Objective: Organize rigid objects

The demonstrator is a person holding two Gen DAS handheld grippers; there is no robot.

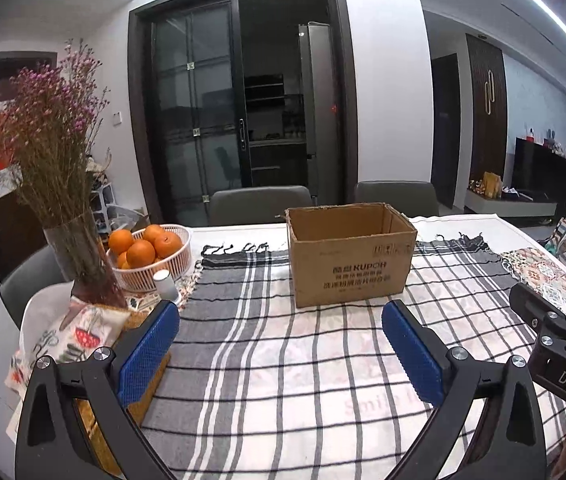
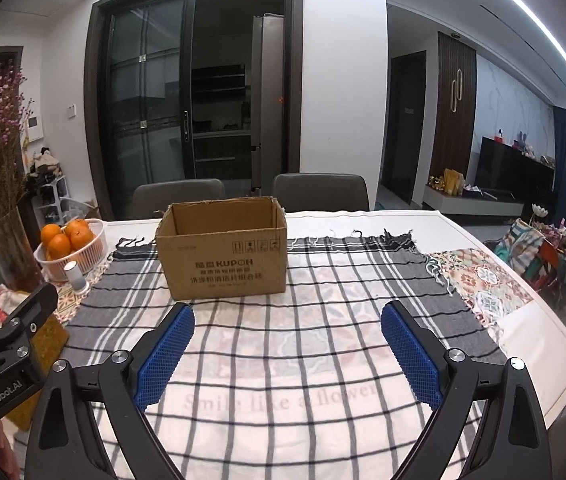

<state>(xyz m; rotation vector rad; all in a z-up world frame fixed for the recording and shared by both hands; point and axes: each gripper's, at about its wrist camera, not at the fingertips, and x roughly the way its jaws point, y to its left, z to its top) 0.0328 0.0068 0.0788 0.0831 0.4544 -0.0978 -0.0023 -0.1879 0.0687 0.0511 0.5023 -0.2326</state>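
An open brown cardboard box (image 1: 350, 254) (image 2: 225, 250) stands on the checked cloth (image 1: 267, 344) (image 2: 303, 320) near the table's far side. What lies inside it is hidden by its walls. My left gripper (image 1: 281, 316) is open, with nothing between its blue pads, a short way in front of the box and slightly to its left. My right gripper (image 2: 287, 318) is open too and holds nothing, in front of the box and to its right. Each gripper shows at the edge of the other's view: the right one (image 1: 555, 328), the left one (image 2: 7, 340).
A white basket of oranges (image 1: 151, 254) (image 2: 71, 246), a small white bottle (image 1: 164, 284) (image 2: 73, 276) and a glass vase of dried flowers (image 1: 79, 256) (image 2: 7, 248) stand at the left. Two grey chairs (image 1: 261, 204) (image 2: 321, 192) stand behind the table. The table edge (image 2: 543, 308) runs at the right.
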